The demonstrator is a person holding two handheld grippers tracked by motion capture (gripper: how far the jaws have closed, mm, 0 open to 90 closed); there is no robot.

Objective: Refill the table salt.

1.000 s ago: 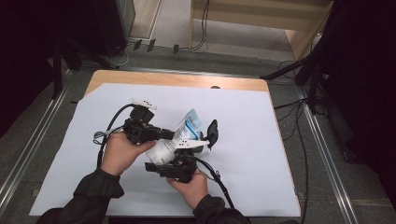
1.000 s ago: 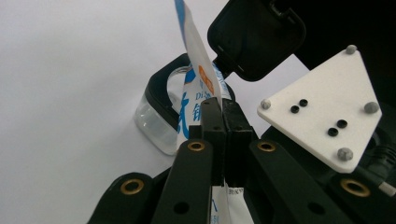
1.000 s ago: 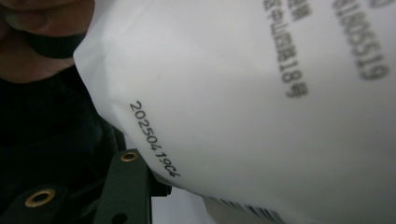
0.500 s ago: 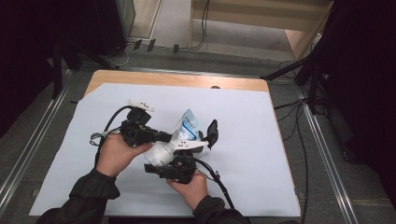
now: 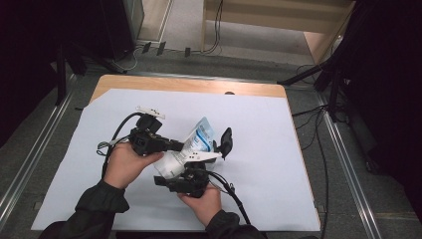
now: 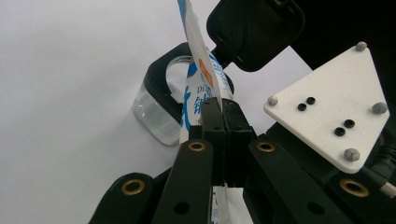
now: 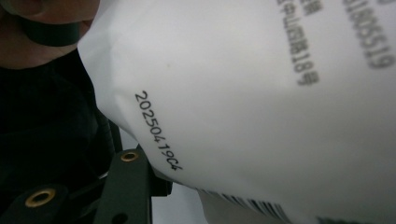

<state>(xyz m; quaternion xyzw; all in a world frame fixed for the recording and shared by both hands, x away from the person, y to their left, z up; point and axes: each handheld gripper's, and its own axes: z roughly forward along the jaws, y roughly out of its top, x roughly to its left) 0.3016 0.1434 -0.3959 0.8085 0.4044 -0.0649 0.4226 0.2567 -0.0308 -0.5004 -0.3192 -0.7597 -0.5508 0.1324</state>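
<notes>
White paper covers most of the worktop [image 5: 278,149], with a strip of bare wood along the far edge, and everything's happening around the middle, a bit toward the near edge. Left gripper [image 6: 219,109] has its jaws fully pinched on the blue-and-white pouch [image 6: 196,88], clamped right on the thin edge. Right gripper [image 5: 191,174] sits half open around something under the pouch, looks like the clear jar [image 6: 156,109] with its black flip lid [image 6: 254,30] standing open, but I can't really tell what the pads are touching. My worry: the pouch sticks into the jar mouth at a tilt, so if that pinch slips or the jar tips, whatever's inside ends up on the paper.
</notes>
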